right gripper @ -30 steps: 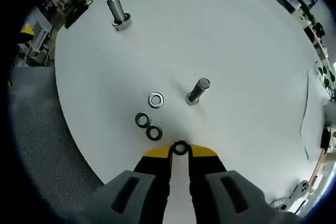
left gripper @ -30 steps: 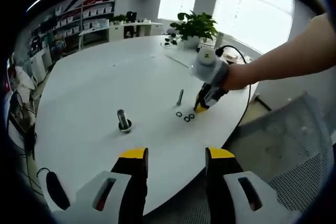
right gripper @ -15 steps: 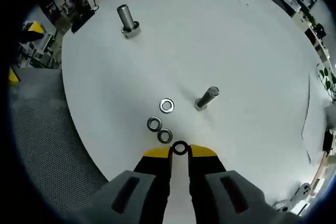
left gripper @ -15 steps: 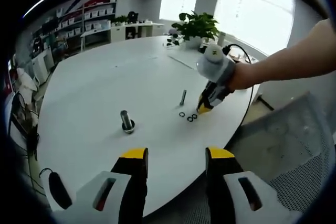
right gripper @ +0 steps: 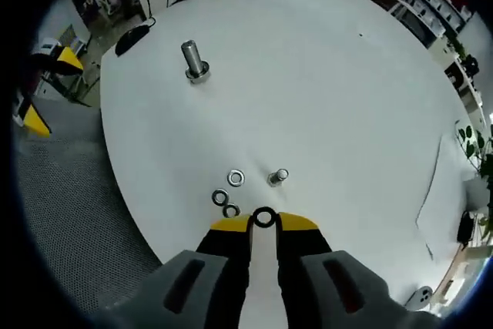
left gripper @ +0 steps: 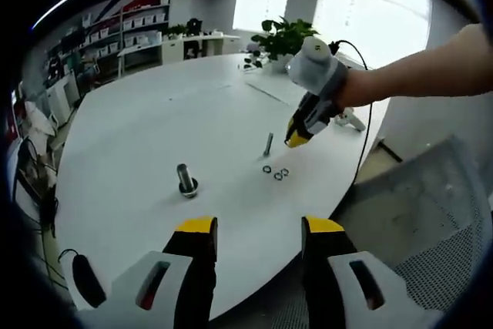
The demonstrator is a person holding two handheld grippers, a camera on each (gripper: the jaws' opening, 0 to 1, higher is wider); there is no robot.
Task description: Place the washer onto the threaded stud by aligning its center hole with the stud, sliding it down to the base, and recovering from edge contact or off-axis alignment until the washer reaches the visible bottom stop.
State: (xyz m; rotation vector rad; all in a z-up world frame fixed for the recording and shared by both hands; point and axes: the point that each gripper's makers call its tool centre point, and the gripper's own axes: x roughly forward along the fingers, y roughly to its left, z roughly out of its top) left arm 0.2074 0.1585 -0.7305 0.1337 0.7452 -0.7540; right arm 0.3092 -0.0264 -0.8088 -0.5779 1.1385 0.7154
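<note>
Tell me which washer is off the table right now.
The dark washer pinched between the right tool's yellow tips. The other three washers lie flat on the white table beside the thin stud.

Bright window (left gripper: 362, 13) glare, sharp focus; fisheye-warped edges

Each tool (right gripper: 264, 225) has grey bodies, black jaws and yellow tips.
</note>
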